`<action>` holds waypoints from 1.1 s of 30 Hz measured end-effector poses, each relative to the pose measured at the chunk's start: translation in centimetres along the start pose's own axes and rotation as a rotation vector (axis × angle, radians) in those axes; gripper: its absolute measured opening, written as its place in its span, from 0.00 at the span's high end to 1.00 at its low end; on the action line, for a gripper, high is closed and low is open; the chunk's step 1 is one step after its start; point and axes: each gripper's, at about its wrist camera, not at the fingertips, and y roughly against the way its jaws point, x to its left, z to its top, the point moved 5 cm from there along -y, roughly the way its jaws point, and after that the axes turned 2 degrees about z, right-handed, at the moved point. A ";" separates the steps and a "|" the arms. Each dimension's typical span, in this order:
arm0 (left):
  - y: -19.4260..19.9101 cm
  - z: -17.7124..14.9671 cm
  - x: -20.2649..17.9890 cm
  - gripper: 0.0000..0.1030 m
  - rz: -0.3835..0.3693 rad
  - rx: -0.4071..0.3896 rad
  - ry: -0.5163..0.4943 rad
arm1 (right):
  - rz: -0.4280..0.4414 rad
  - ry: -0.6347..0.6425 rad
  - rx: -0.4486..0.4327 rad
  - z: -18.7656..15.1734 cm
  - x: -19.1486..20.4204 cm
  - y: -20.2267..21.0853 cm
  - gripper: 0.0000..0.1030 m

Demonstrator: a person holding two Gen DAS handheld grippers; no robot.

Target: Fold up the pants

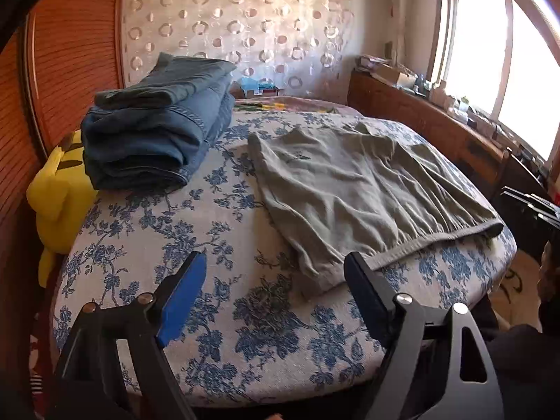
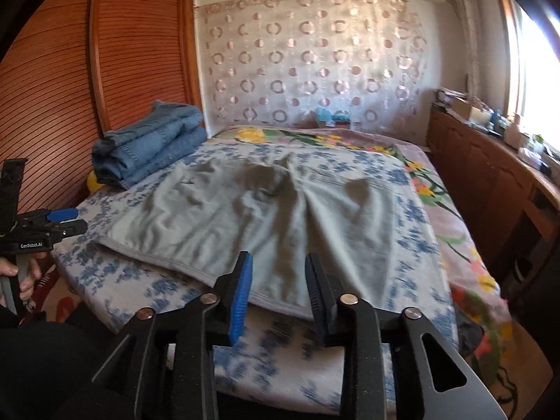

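Left wrist view: left gripper and right gripper both gape empty over grey pants.

Bare floral bedspread lies open left of the grey pants; stacked jeans block the far-left corner.

The bed carries grey pants and folded jeans.
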 end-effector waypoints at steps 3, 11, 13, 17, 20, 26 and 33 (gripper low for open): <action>-0.4 0.0 0.8 0.21 0.027 0.007 -0.007 | 0.043 0.016 0.000 0.7 1.5 -1.5 0.54; -0.7 -0.5 2.7 0.21 0.058 0.006 0.002 | 0.181 0.078 0.050 2.6 6.4 -7.0 0.54; -0.6 -0.7 3.1 0.21 0.065 0.004 0.003 | 0.222 0.103 0.066 2.9 8.0 -8.5 0.54; -0.6 -0.9 4.0 0.21 0.070 0.003 0.021 | 0.286 0.147 0.108 3.1 10.7 -11.5 0.54; -0.4 -0.9 4.4 0.21 0.081 -0.001 0.026 | 0.322 0.168 0.147 2.9 12.2 -13.5 0.54; -0.3 -1.0 5.3 0.21 0.103 -0.006 0.040 | 0.360 0.229 0.176 2.9 15.1 -16.1 0.54; -0.5 -1.0 5.9 0.21 0.116 -0.003 0.051 | 0.388 0.259 0.225 1.8 17.0 -17.4 0.54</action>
